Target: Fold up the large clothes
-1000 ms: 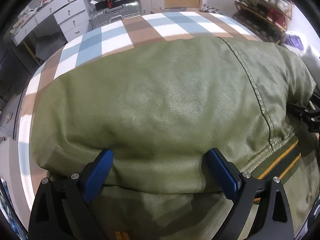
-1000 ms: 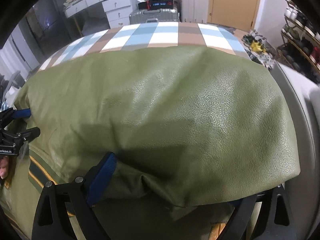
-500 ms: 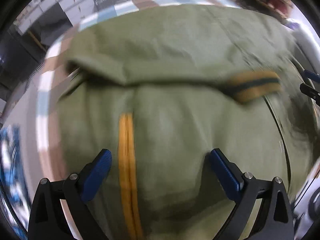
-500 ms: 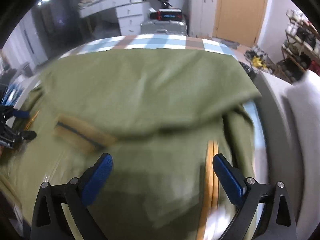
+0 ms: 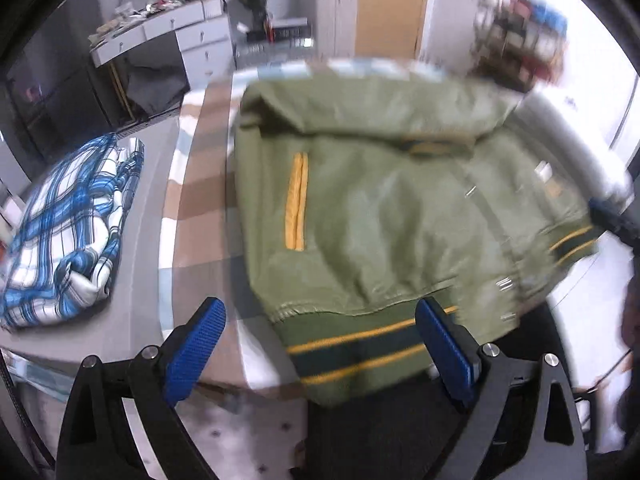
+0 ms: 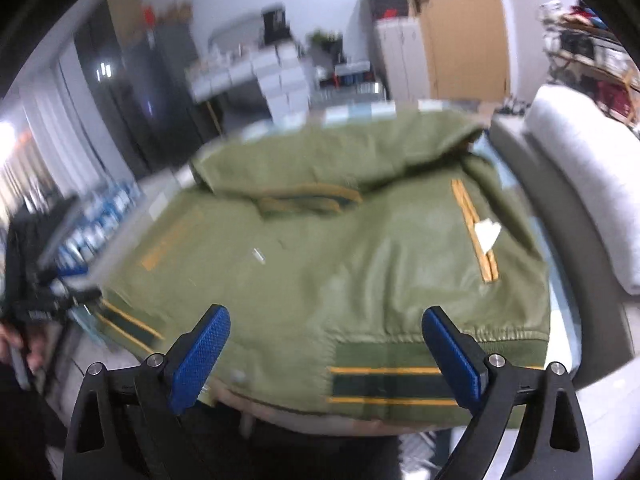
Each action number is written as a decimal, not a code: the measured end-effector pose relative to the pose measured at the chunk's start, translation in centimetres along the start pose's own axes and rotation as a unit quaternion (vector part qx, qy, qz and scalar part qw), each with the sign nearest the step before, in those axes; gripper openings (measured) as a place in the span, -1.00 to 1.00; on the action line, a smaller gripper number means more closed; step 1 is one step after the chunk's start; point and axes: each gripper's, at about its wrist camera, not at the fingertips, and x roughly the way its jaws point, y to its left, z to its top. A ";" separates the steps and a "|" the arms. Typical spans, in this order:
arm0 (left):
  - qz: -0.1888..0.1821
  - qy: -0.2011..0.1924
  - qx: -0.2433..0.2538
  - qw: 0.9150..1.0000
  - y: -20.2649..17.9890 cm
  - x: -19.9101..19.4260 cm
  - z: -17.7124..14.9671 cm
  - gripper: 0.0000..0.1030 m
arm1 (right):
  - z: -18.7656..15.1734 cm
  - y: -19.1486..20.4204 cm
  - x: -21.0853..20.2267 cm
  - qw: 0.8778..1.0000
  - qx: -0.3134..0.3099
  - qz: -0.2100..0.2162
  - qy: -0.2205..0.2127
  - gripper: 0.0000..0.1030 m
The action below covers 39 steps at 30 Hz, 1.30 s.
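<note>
An olive green jacket (image 5: 380, 208) (image 6: 340, 264) with yellow pocket trim and a dark striped hem lies on the checked table top, its far part folded over toward me. The striped hem (image 5: 360, 352) hangs over the near table edge. My left gripper (image 5: 320, 344) is open above that edge, with only the hem seen between its blue pads, not gripped. My right gripper (image 6: 332, 352) is open too, raised over the hem (image 6: 392, 384) on the other side. Each gripper shows at the edge of the other's view, blurred.
A blue and white plaid cloth (image 5: 64, 232) lies on a grey surface to the left of the table. A grey sofa (image 6: 580, 184) stands at the right. White drawers (image 5: 188, 40), a suitcase and a wooden door (image 5: 388, 4) are behind. Both views are motion-blurred.
Both grippers have let go of the jacket's folded-over layer and pulled back and up from it. The fold now lies on the far half, and the jacket front with pockets and hem shows.
</note>
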 end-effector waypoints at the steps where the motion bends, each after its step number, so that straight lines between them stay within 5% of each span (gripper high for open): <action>1: -0.024 -0.008 -0.008 1.000 0.2 -0.3 -0.2 0.81 | 0.1 0.3 -1.0 1.000 0.009 0.010 -0.021 0.90; 6: -0.071 0.030 -0.010 0.997 -0.2 5.1 -0.3 0.81 | 0.3 0.0 -1.9 0.997 0.047 -0.011 -0.064 0.90; 11: -0.013 0.055 0.022 0.998 -1.8 8.6 -2.2 0.81 | -0.7 -3.5 -0.1 0.995 0.091 -0.024 -0.011 0.90; 14: 0.008 0.056 0.037 0.998 -2.6 8.2 -2.4 0.81 | -1.8 -5.6 0.8 0.987 0.141 0.073 -0.003 0.90; 17: 0.004 0.051 0.014 0.999 -2.1 6.6 -1.8 0.81 | -2.2 -7.1 1.7 0.979 0.182 0.093 0.001 0.90; 24: -0.036 -0.072 0.022 0.997 -3.7 0.2 0.4 0.81 | -2.9 -8.1 4.2 0.985 0.165 0.025 0.046 0.90; 27: -0.056 -0.049 0.024 0.997 -4.1 3.0 0.9 0.81 | -2.6 -8.0 2.7 0.987 0.158 0.008 0.027 0.88; 30: -0.055 0.020 0.002 0.998 -3.5 8.2 0.0 0.81 | -1.9 -8.7 0.4 0.987 0.150 -0.050 -0.006 0.90; 34: -0.030 0.014 0.029 0.999 -4.2 8.8 -1.5 0.80 | -2.1 -9.8 1.7 0.983 0.117 -0.131 0.048 0.90; 37: -0.005 0.012 0.058 0.998 -5.0 9.0 -2.0 0.80 | -3.3 -9.6 4.0 0.980 0.090 -0.142 0.105 0.91; 39: -0.005 0.012 0.060 0.998 -4.6 8.8 -2.0 0.80 | -3.2 -8.5 4.1 0.981 0.055 -0.157 0.100 0.91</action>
